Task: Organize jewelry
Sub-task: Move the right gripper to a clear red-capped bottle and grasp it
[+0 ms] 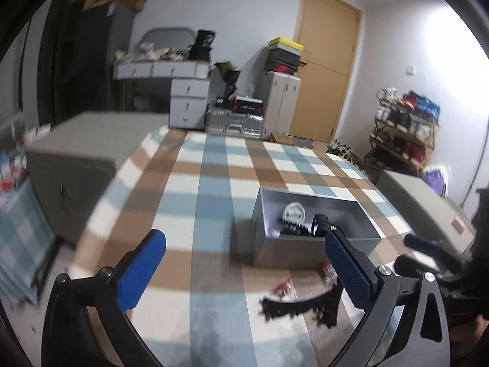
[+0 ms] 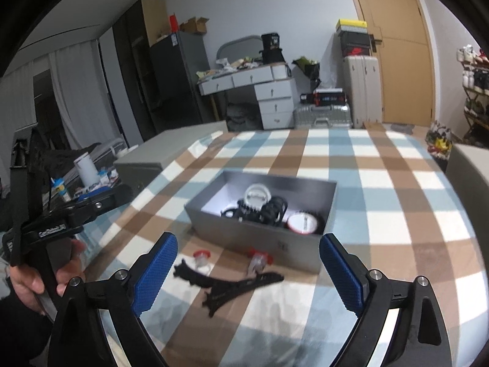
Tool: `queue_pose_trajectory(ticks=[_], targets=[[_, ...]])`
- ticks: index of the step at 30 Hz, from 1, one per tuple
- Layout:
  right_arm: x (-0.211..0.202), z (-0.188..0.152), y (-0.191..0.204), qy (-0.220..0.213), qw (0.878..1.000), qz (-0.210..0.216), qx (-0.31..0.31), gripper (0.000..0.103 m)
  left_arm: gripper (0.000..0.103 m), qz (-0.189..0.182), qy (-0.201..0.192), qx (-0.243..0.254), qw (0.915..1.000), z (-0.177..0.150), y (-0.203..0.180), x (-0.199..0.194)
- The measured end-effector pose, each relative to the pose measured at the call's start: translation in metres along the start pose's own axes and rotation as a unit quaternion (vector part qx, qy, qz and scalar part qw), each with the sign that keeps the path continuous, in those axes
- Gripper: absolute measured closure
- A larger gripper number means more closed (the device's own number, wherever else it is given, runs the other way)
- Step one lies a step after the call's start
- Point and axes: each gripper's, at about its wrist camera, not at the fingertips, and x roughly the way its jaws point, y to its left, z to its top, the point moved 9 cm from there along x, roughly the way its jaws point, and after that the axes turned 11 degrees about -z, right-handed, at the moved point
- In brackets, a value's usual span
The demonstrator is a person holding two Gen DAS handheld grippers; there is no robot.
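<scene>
A grey open box [image 2: 253,232] [image 1: 287,250] stands on the checkered tablecloth, holding a white round case [image 2: 258,195], black tangled pieces [image 2: 269,211] and a red-rimmed round case [image 2: 304,223]. In front of it lie two small clear items with red caps [image 2: 201,257] [image 2: 259,260] and long black hair clips [image 2: 226,284] [image 1: 299,304]. My right gripper [image 2: 247,275] is open above the clips, empty. My left gripper [image 1: 244,269] is open and empty, left of the box and clips. The right gripper's blue fingers [image 1: 423,243] show in the left wrist view.
Grey cabinets stand at the table's left [image 1: 79,159] and right [image 1: 428,202]. The left gripper's body [image 2: 61,223] and a hand show at the right wrist view's left edge. A desk, suitcases, a door and a shoe rack stand behind.
</scene>
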Motion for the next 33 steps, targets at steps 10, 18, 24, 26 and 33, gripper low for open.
queue_pose_trajectory(ticks=[10, 18, 24, 26, 33], targets=[[0.039, -0.027, 0.007, 0.07, 0.997, 0.027, 0.022, 0.015, 0.002, 0.035, 0.057, -0.022, 0.9975, -0.043, 0.016, 0.001], [0.072, -0.038, 0.008, 0.122, 0.992, 0.008, 0.021, 0.028, 0.002, 0.032, 0.063, -0.026, 0.9971, -0.055, 0.022, -0.004], [0.084, -0.04, 0.011, 0.14, 0.99, -0.016, 0.008, 0.039, 0.002, 0.035, 0.069, -0.035, 0.9964, -0.061, 0.027, -0.006], [0.086, -0.04, 0.011, 0.142, 0.989, -0.028, 0.002, 0.041, 0.002, 0.035, 0.074, -0.038, 0.9959, -0.063, 0.028, -0.006], [0.093, -0.038, 0.011, 0.145, 0.988, -0.048, -0.004, 0.056, 0.002, 0.043, 0.077, -0.04, 0.9953, -0.065, 0.03, -0.007]])
